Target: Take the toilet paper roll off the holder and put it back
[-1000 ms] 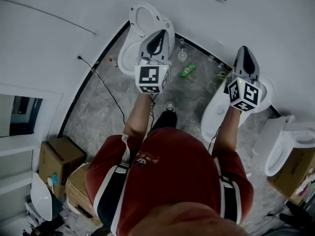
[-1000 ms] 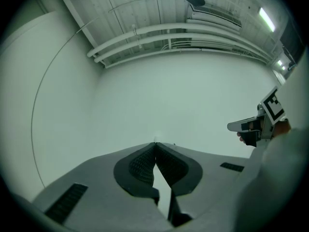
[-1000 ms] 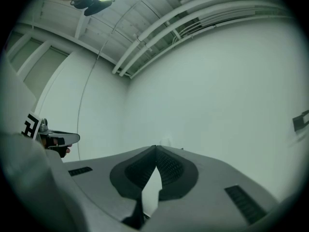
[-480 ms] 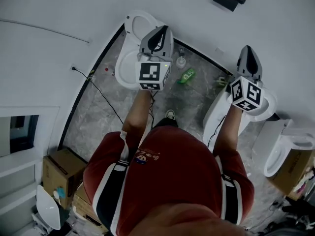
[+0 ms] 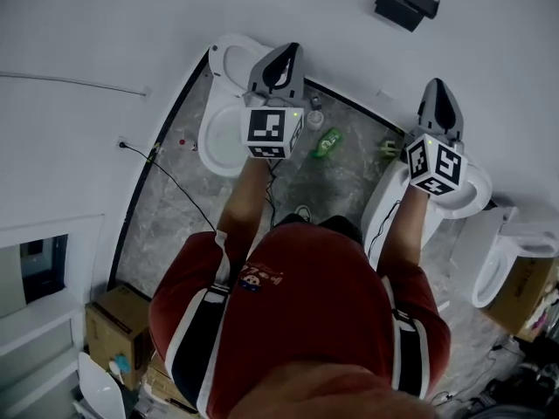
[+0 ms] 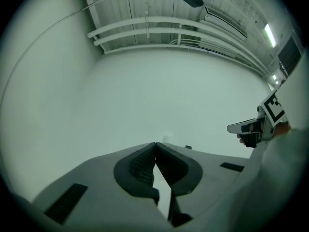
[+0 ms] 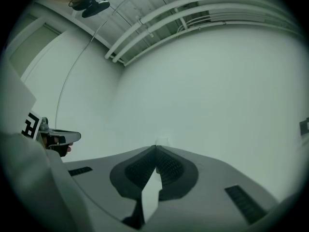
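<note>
1. Left claw (image 5: pixel 281 59) (image 6: pixel 155 145): jaws closed tip to tip, nothing between them. It is held out level toward the far wall.
2. Right claw (image 5: pixel 437 94) (image 7: pixel 155 148): jaws closed tip to tip, empty. It is level beside the left claw and well apart from it, and each claw shows at the edge of the other's view.
3. Person, red shirt (image 5: pixel 306 304): nearest item, both forearms stretched forward.
4. Box (image 5: pixel 118 339): cardboard, near left, on the floor.
5. Shoe (image 5: pixel 303 212): on the floor, just beyond the shirt.
6. Floor (image 5: pixel 175 225): grey stone slabs.
7. Cable (image 5: pixel 175 182): black, running across the left floor from the wall.
8. Right toilet (image 5: pixel 383 208): white, below the right claw.
9. Third toilet (image 5: pixel 498 264): white, at the far right edge.
10. Left toilet (image 5: pixel 217 133): white, lid up, against the wall below the left claw.
11. Green bottle (image 5: pixel 328 142): lying on the floor between the left and right toilets.
12. Wall (image 5: pixel 105 33): plain white, filling both gripper views.
13. Holder (image 5: pixel 402 5): dark fitting high on the far wall, beyond both claws and between them. It is too small to tell whether the roll sits on it.
</note>
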Motion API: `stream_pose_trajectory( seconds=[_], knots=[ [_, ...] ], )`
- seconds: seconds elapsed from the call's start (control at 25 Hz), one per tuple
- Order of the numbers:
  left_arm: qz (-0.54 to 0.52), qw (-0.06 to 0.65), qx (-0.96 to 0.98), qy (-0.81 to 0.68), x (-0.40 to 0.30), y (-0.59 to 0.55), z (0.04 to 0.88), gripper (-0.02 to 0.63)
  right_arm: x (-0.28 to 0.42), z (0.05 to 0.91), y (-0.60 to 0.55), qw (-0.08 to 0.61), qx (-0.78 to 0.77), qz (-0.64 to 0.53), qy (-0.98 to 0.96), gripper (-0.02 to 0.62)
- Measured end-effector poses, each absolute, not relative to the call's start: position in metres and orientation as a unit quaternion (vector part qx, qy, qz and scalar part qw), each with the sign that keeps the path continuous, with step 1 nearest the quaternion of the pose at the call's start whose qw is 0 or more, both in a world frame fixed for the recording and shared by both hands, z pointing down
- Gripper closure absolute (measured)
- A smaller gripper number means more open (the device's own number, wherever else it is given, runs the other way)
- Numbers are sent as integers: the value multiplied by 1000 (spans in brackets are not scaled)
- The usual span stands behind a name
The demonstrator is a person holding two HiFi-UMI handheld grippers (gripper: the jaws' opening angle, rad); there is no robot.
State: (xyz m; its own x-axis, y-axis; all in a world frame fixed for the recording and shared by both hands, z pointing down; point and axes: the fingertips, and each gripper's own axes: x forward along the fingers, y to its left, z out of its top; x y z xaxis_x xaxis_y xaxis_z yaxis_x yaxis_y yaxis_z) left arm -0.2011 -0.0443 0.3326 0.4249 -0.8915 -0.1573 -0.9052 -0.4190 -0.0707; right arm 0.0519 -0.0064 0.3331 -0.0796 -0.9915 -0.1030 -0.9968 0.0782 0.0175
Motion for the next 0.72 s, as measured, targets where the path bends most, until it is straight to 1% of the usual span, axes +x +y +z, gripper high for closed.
stream_pose_trajectory(
  seconds=[0.32,0.72],
  knots=[
    [41,75,-850,520,-174,-87,337,588,77,341,-40,42,-691,37,721,588],
    [38,91,-849,519,-105,-166,328,587,155,332,-128,70,-695,38,715,588]
  ],
)
